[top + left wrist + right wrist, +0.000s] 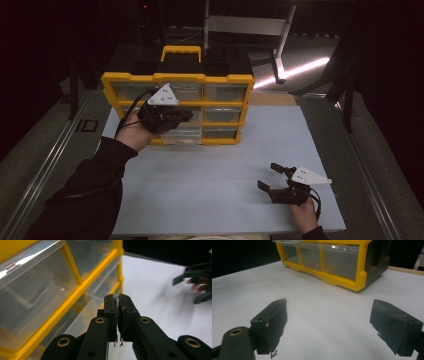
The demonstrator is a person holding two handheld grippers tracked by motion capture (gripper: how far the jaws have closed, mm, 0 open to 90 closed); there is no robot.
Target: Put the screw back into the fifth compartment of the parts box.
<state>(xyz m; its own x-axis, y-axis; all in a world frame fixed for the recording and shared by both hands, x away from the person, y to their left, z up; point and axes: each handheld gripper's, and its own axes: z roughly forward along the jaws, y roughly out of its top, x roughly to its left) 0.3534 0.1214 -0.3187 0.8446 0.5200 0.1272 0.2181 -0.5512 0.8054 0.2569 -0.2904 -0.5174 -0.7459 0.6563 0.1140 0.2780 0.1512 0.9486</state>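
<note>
Left gripper was pressed together, right gripper spread; white table, dark room; one yellow organizer.

The room is dark all around. A big white table stands in the middle. A bright strip of light shines behind it.

The left gripper is hovering raised at the far left, its jaws pressing tightly together with nothing between them, the left hand gripping it from behind on an outstretched, dark-sleeved forearm. The right gripper is resting low at the near right, its jaws gaping wide apart, the right hand holding it.
</note>
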